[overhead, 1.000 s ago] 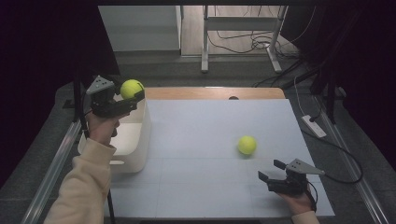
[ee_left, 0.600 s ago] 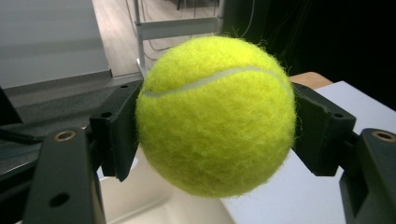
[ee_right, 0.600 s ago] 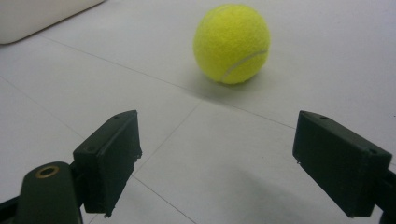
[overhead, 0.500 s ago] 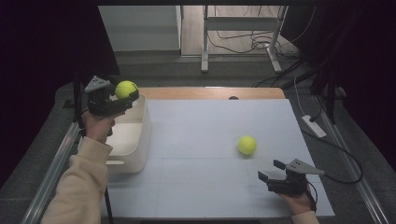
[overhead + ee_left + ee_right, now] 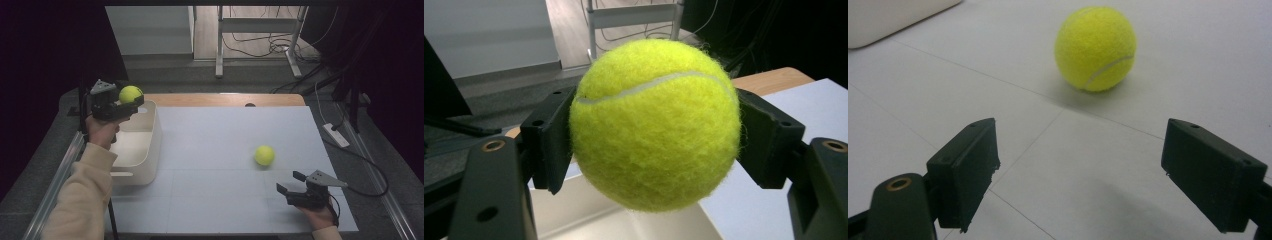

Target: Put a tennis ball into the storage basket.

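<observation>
My left gripper (image 5: 131, 100) is shut on a yellow tennis ball (image 5: 130, 94) and holds it above the far end of a white bin (image 5: 150, 145) at the table's left. In the left gripper view the ball (image 5: 655, 122) sits squeezed between both black pads, with the bin's inside (image 5: 624, 225) below it. A second tennis ball (image 5: 264, 155) lies on the white table right of centre. My right gripper (image 5: 291, 183) rests near the front right, open, with nothing between its pads. In the right gripper view that ball (image 5: 1096, 47) lies a short way ahead of the gripper (image 5: 1078, 167).
The white bin's inside looks empty where it shows. A wooden strip (image 5: 225, 99) runs along the table's far edge. A white power strip (image 5: 336, 135) and cables lie off the right side. Metal rails (image 5: 55, 180) flank the table.
My left gripper has carried the ball a little to the left and down, over the bin. The right gripper and the ball on the table have not moved.
</observation>
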### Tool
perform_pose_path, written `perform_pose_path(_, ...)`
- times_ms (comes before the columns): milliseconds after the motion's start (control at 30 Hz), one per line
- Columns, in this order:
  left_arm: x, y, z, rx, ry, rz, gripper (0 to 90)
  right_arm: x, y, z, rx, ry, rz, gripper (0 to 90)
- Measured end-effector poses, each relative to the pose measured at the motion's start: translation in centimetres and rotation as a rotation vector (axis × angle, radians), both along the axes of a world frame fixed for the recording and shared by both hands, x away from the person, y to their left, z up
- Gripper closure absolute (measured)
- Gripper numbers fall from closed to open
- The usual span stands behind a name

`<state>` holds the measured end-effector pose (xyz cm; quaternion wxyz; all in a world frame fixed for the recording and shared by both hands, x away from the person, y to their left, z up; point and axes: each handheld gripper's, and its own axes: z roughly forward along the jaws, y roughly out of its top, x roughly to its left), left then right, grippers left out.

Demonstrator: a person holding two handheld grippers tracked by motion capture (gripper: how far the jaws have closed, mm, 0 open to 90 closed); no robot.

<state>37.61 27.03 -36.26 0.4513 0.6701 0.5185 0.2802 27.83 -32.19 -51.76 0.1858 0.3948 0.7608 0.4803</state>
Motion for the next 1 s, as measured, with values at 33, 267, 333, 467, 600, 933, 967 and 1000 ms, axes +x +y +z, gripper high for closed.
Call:
perform_pose_path(33, 0.1, 0.1, 0.0, 0.002, 0.004, 0.001, 26.4, 0.0, 0.0, 0.0, 0.000, 0.001, -0.003, 15.3)
perform_pose_path(267, 0.6, 0.7, -0.2, 0.017, 0.033, 0.016, 26.4, 0.0, 0.0, 0.1, 0.009, 0.000, -0.005, 15.3)
perform_pose_path(333, 0.8, 0.9, -0.2, 0.019, 0.042, 0.021, 26.4, 0.0, 0.0, 0.1, 0.009, 0.000, -0.005, 15.3)
perform_pose_path(467, 1.2, 1.3, -0.5, 0.021, 0.066, 0.030, 26.4, -0.1, 0.0, 0.1, 0.008, -0.004, -0.005, 15.3)
perform_pose_path(600, 1.7, 1.4, -0.9, 0.031, 0.092, 0.032, 26.4, -0.1, -0.1, 0.1, 0.009, -0.005, -0.006, 15.3)
perform_pose_path(933, 2.9, 1.6, -1.9, 0.044, 0.164, 0.042, 26.3, 0.0, -0.1, 0.0, 0.003, 0.001, -0.005, 15.4)
perform_pose_path(967, 2.9, 1.6, -1.9, 0.044, 0.164, 0.042, 26.3, 0.0, -0.1, 0.0, 0.003, 0.001, -0.005, 15.4)
perform_pose_path(1000, 3.0, 1.6, -1.9, 0.046, 0.175, 0.043, 26.3, 0.0, -0.1, 0.0, 0.002, 0.000, -0.004, 15.4)
